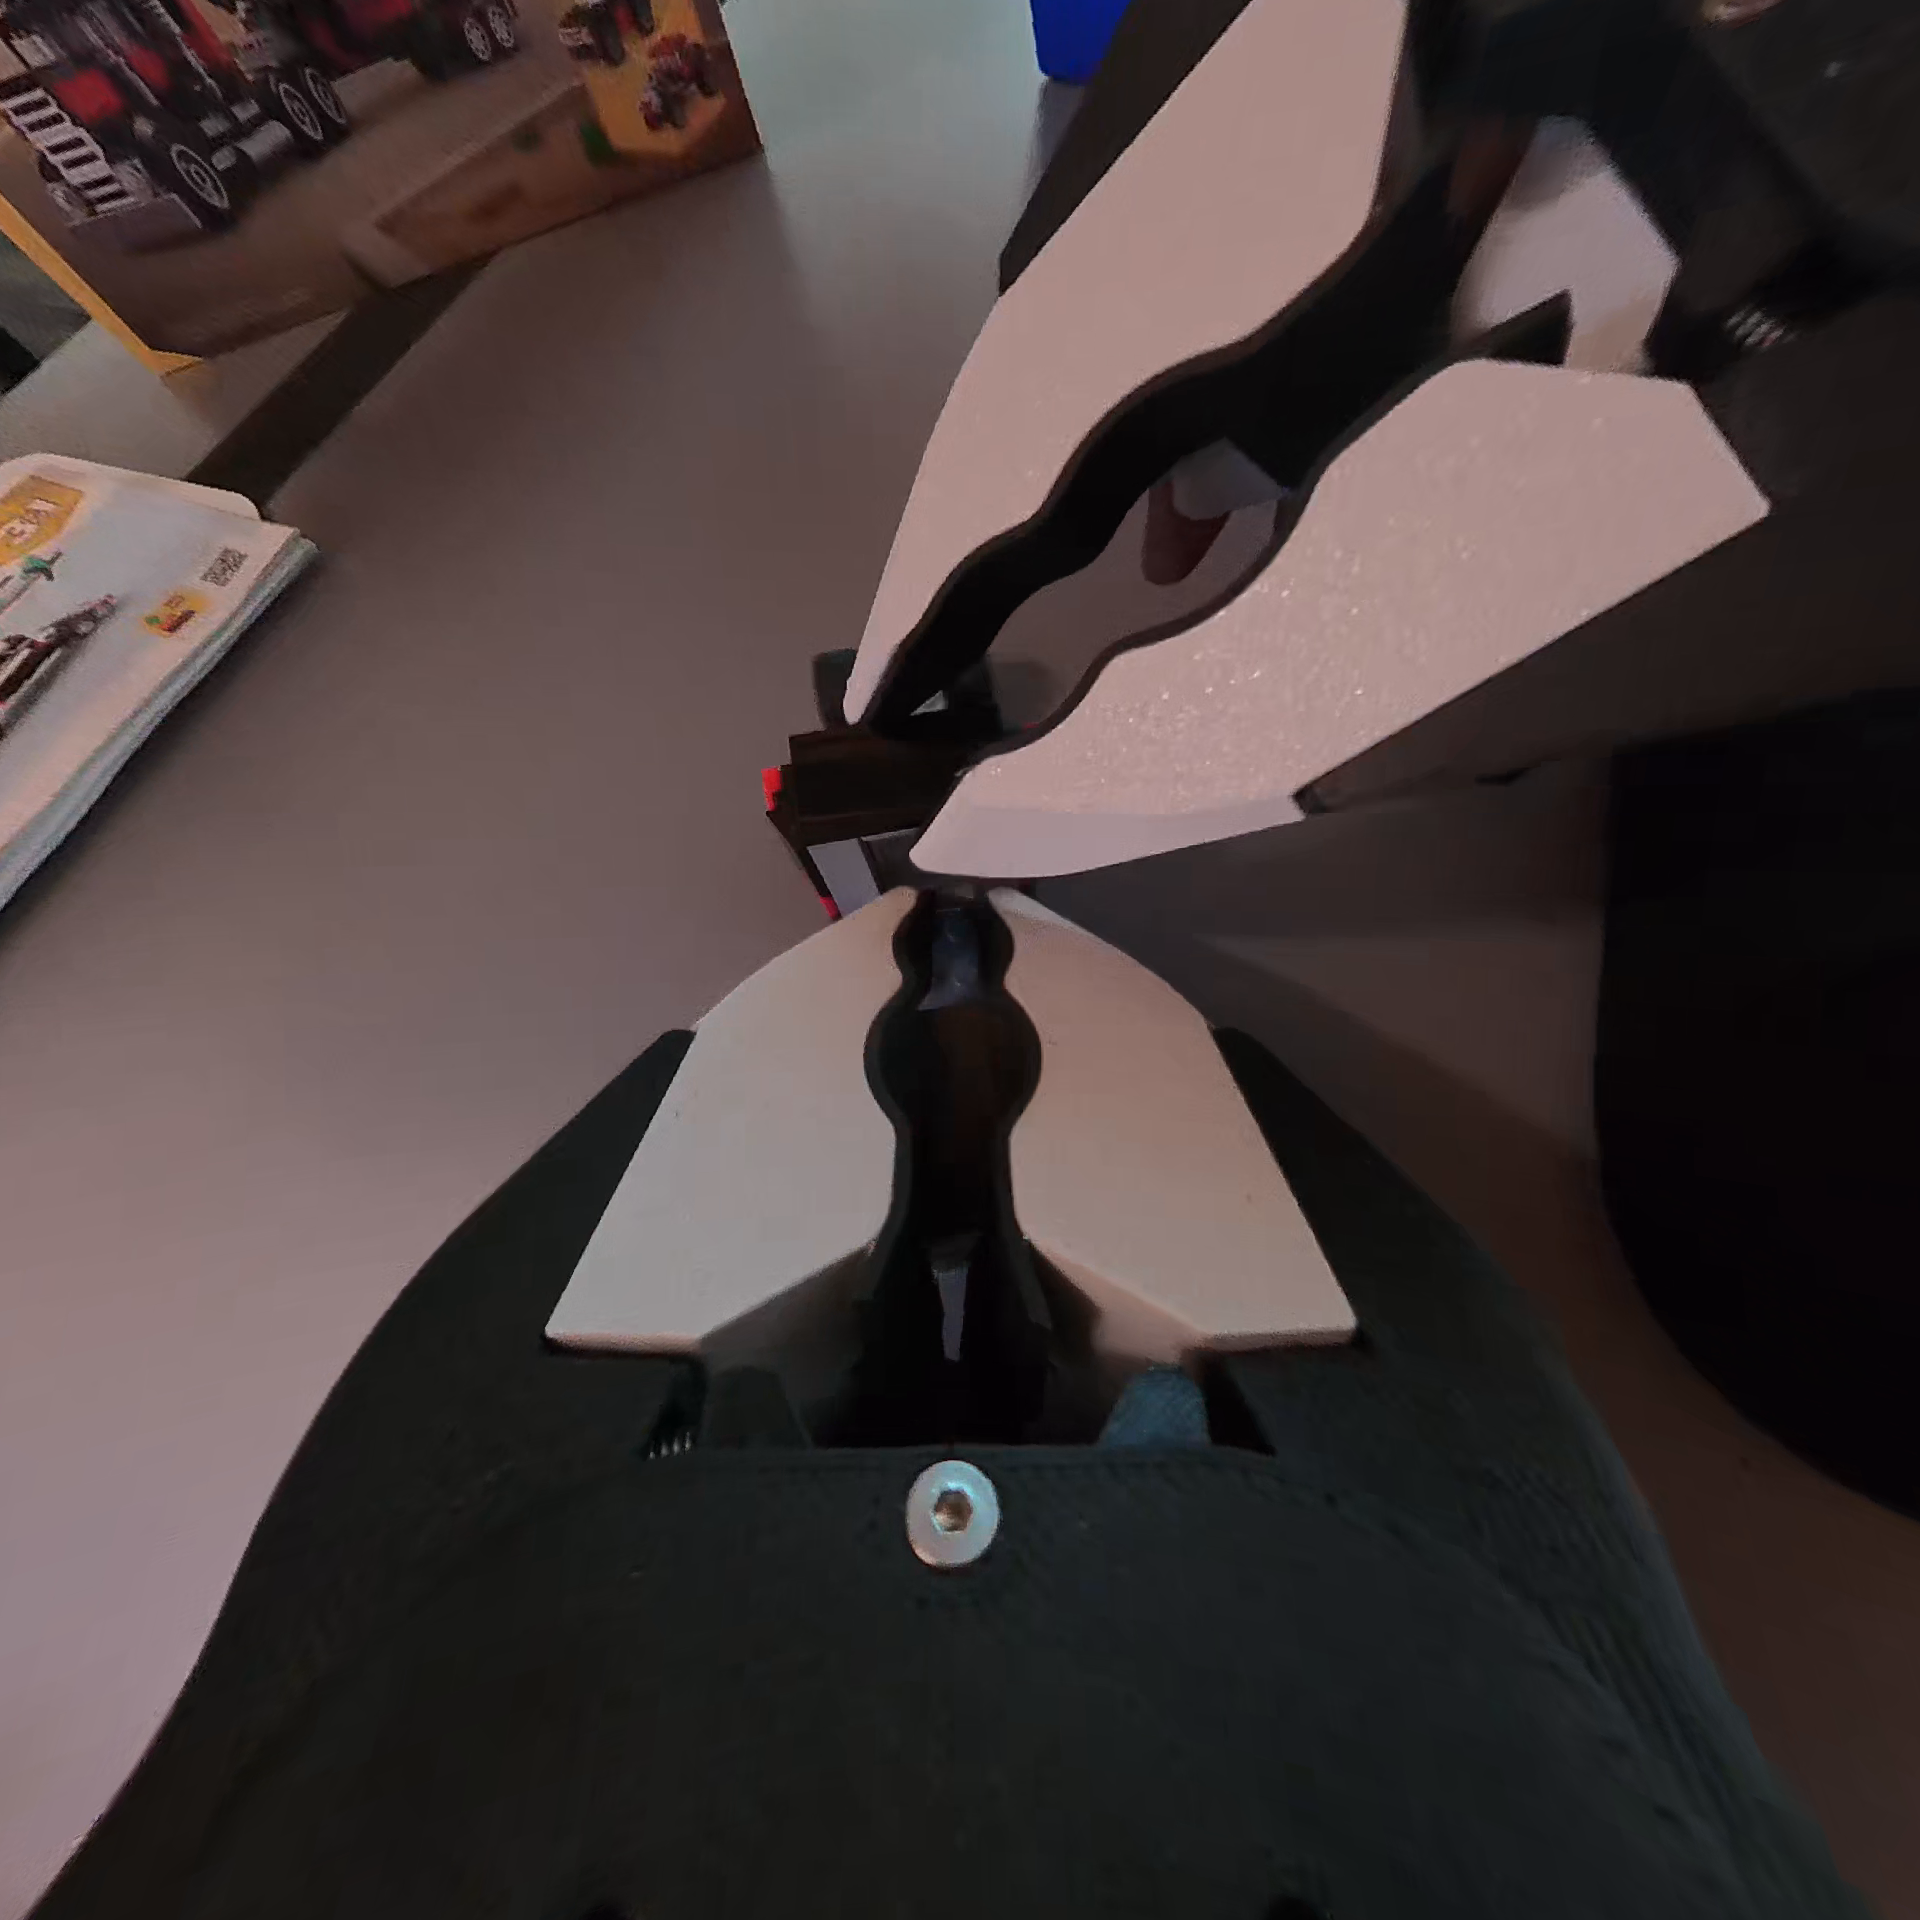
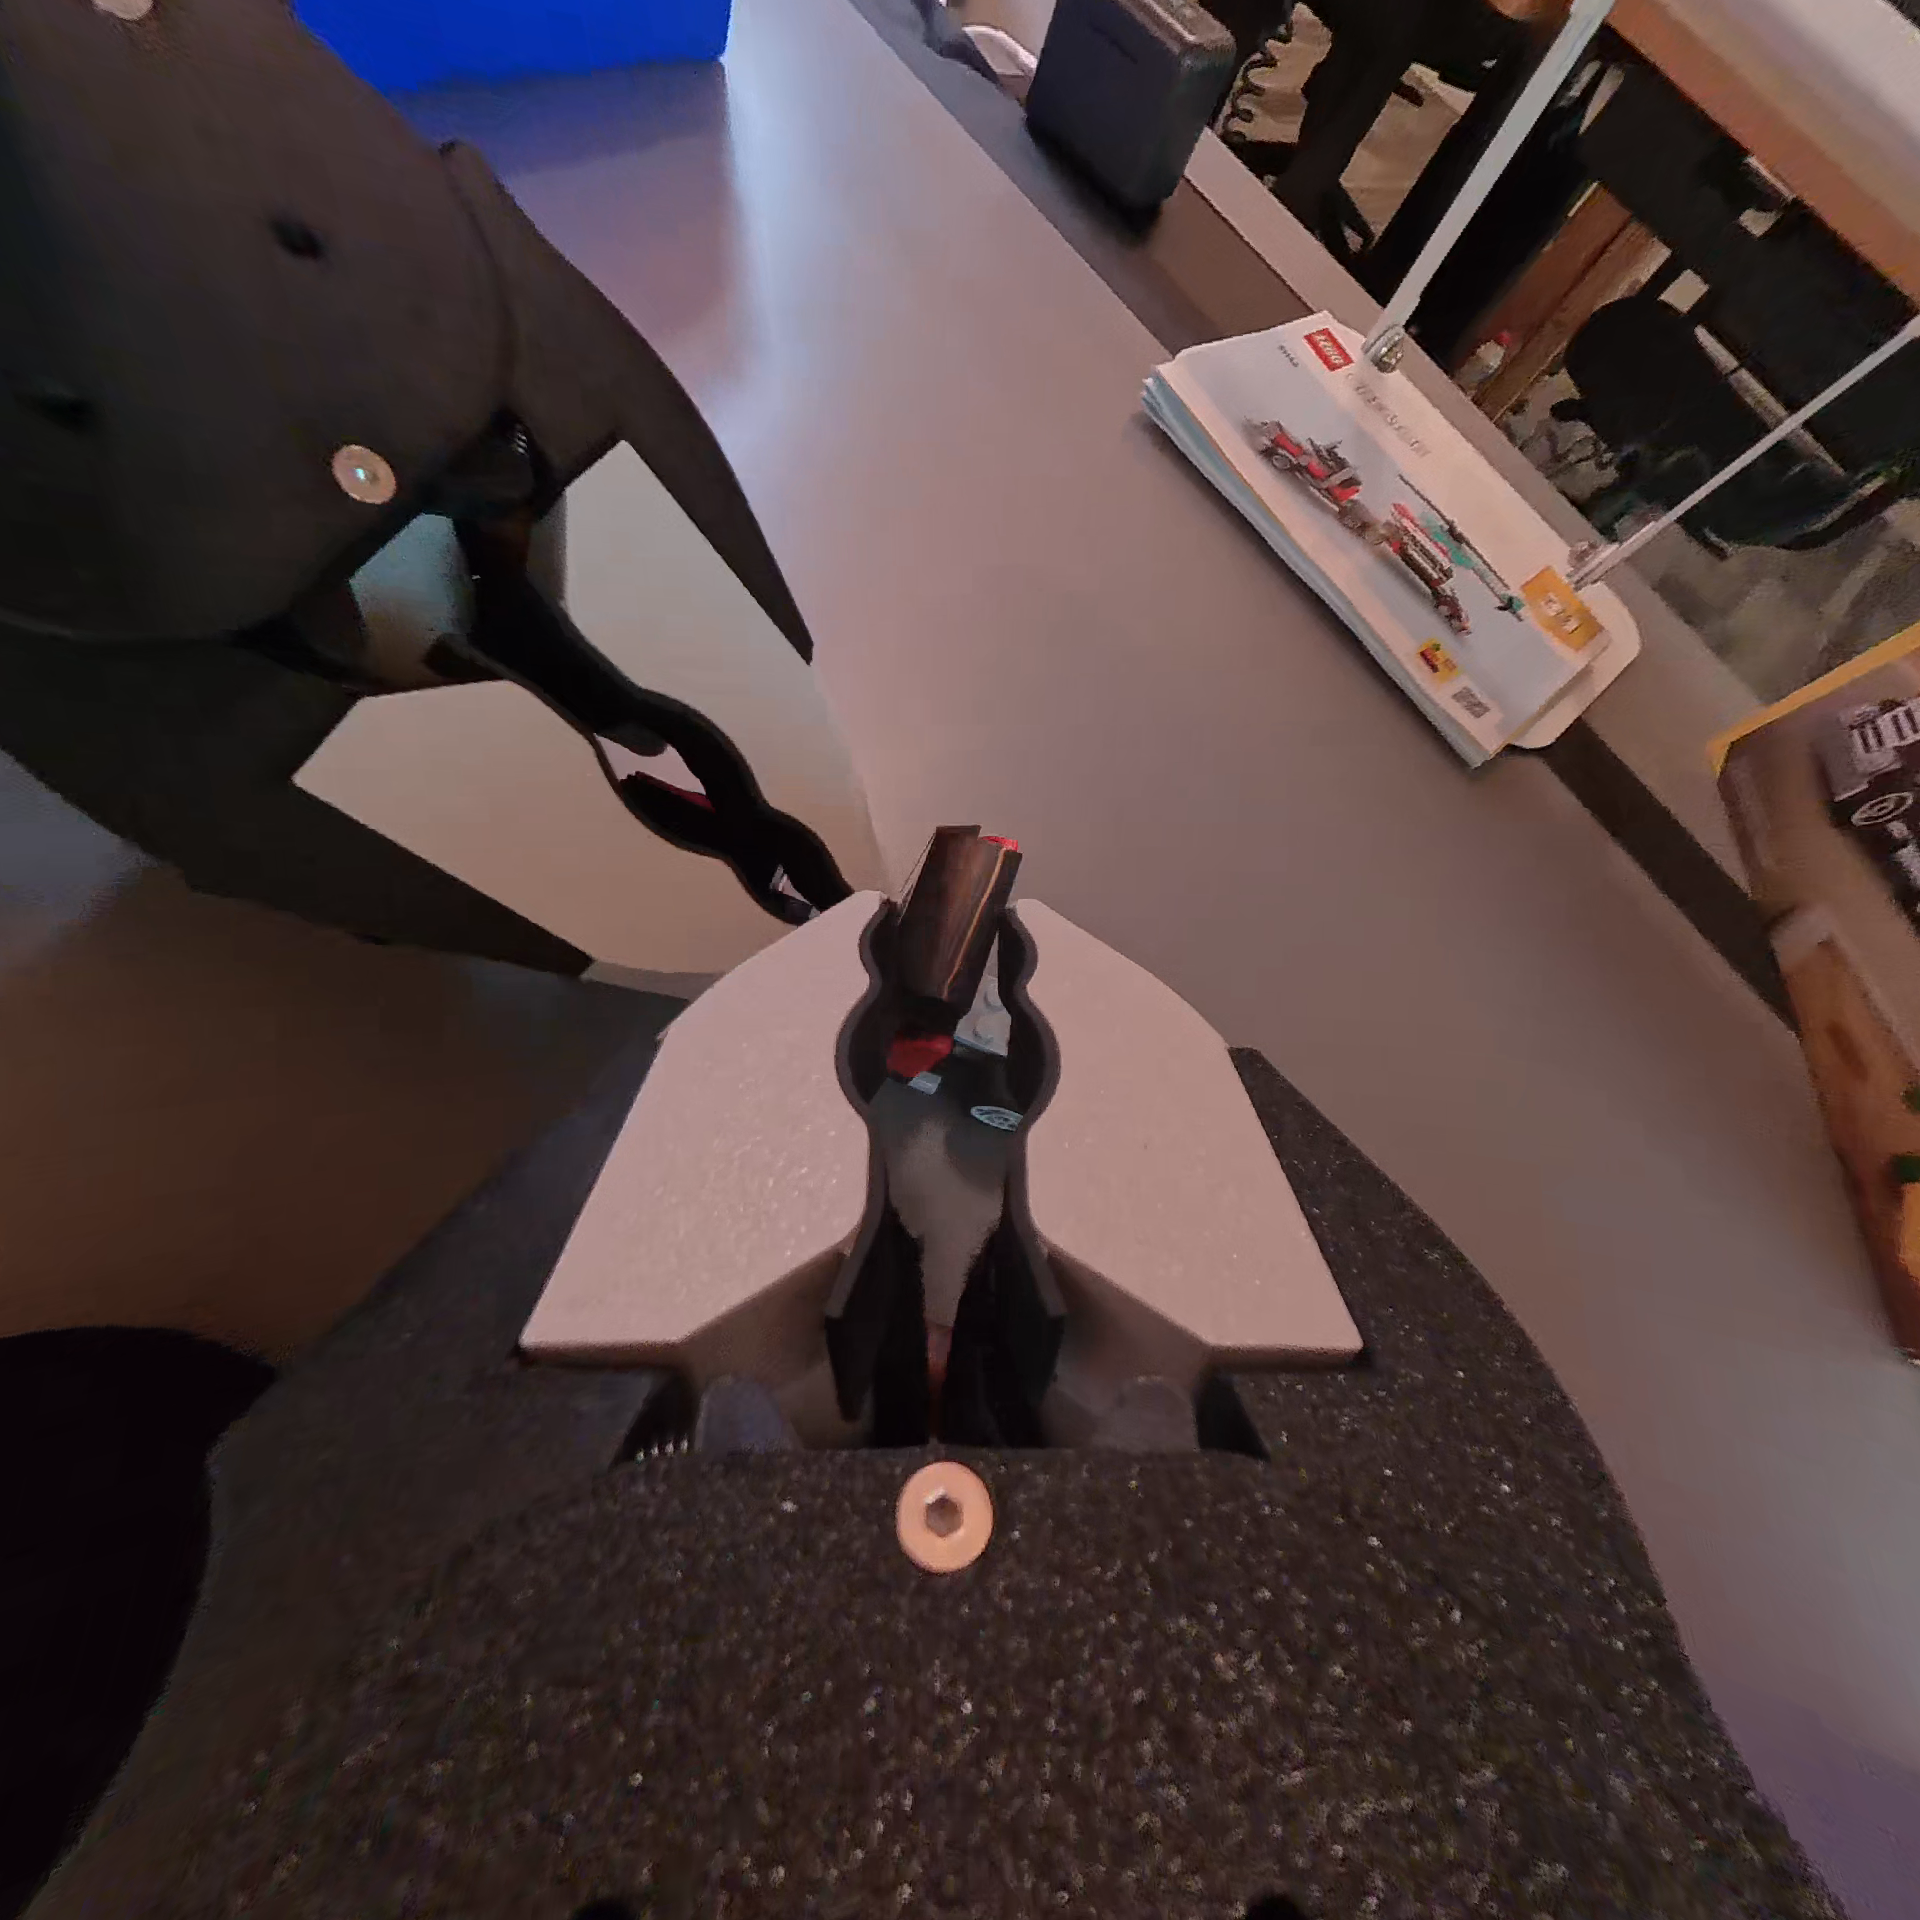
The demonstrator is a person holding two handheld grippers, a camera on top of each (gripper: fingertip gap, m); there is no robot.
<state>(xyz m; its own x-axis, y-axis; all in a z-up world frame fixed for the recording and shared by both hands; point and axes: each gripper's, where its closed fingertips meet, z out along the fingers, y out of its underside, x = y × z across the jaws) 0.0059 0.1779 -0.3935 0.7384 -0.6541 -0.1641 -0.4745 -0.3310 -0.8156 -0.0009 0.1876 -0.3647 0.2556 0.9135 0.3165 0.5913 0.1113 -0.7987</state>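
Right gripper has its fingers clamped on a small brick build: black body, red and grey bits, a wheel showing low in the finger gap. The build sits between the fingers and pokes out past the tips, held up off the tabletop, so its free end is exposed for the other side to reach.

Left gripper comes in nearly tip to tip with the right one. Its fingers are almost closed on a small dark piece at the tips; pads look to be on it, though the piece is too small and dark to identify. It sits right at the lower edge of the build, touching or just short; I cannot tell which.

Both tools meet over the middle of the tabletop, well apart from clutter. A booklet lies at the far tabletop edge, with a toy box near it. A dark case sits at the back edge. Open surface all around the meeting point; the tight spot is only between the two sets of fingertips, which nearly touch.
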